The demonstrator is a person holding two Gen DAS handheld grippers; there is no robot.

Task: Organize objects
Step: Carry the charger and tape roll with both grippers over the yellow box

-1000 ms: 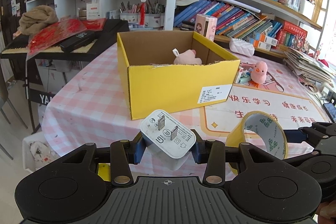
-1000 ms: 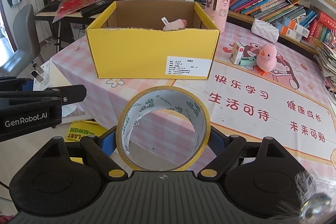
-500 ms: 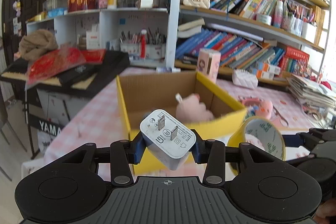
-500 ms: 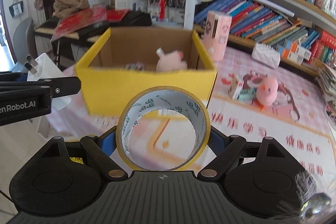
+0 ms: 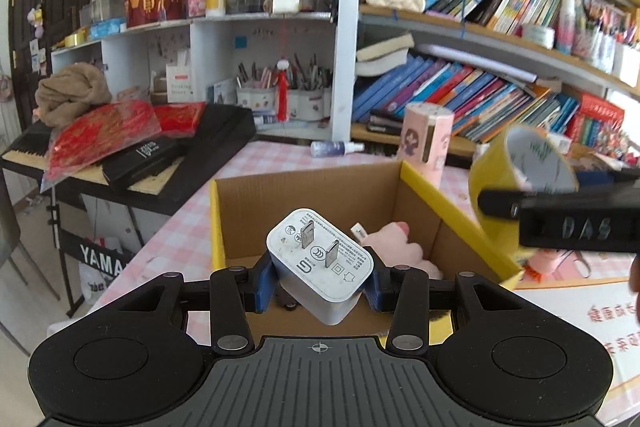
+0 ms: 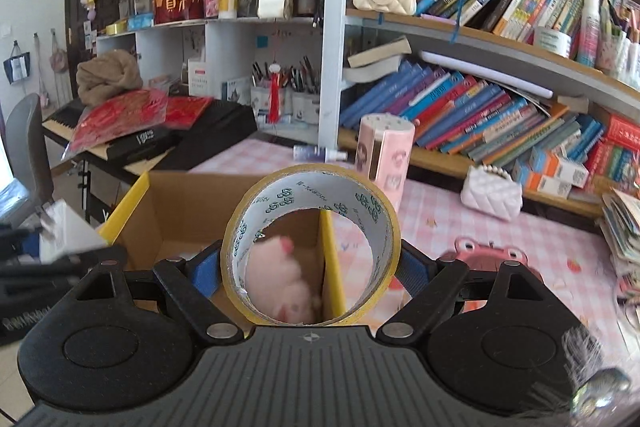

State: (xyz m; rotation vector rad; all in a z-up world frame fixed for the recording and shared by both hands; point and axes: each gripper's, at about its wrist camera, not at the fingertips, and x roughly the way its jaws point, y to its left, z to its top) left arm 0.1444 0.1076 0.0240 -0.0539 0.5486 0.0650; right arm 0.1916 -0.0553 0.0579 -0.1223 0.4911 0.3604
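Left gripper (image 5: pixel 319 285) is clamped on a white plug charger (image 5: pixel 320 269), prongs facing up and forward, its body seated between the blue pads. Right gripper (image 6: pixel 310 269) grips a roll of yellow packing tape (image 6: pixel 310 247) across its width, core facing the camera. Both hover over the yellow cardboard box (image 5: pixel 308 195), whose top is open. A pink plush toy (image 5: pixel 394 251) lies inside toward the right wall; brown floor on the left is bare.

Bright daylight, fisheye bending at the edges, and motion blur on the nearest things in both views.
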